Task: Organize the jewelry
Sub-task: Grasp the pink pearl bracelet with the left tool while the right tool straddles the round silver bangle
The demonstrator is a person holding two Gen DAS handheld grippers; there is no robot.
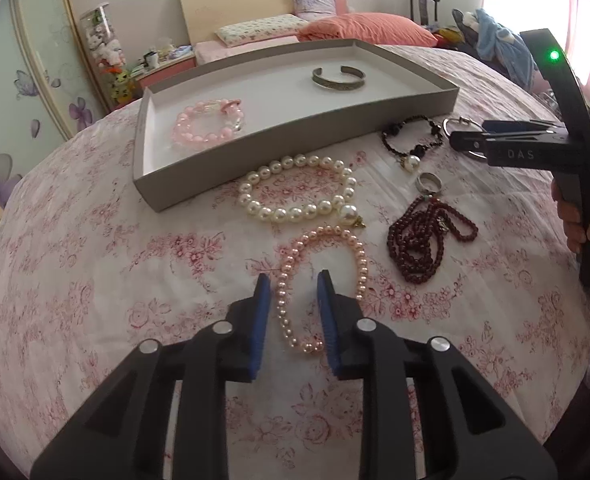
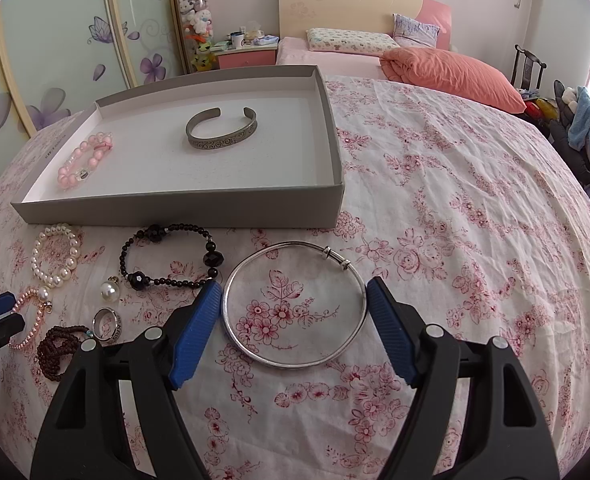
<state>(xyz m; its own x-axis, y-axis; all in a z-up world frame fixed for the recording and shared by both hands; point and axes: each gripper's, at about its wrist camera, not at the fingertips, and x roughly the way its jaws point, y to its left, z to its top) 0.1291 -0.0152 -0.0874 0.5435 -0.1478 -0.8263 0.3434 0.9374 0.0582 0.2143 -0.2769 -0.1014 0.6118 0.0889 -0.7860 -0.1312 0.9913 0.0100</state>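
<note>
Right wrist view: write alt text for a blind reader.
The open right gripper straddles a thin silver bangle lying on a floral bedspread. Behind it, a grey tray holds a metal cuff and pink bead bracelet.

The floral bedspread [image 2: 435, 200], white with a pink rose print, covers the near bed. Beyond the bedspread lies an orange pillow [image 2: 451, 76]. Behind the orange pillow stands a second bed with a pink sheet [image 2: 295, 54], a cream and pink headboard [image 2: 351, 4], a patterned flat pillow [image 2: 351, 40] and a lilac cushion [image 2: 415, 32]. Left of the headboard stands a pink nightstand [image 2: 247, 56] carrying a mug and small items. Left of the nightstand stands a clear column of plush toys [image 2: 197, 20]. Further left is a sliding wardrobe door [image 2: 55, 52] with purple flower and butterfly decals. Right of the orange pillow stands a dark wooden chair [image 2: 529, 66], and near it lies blue clothing [image 2: 587, 124].
</note>
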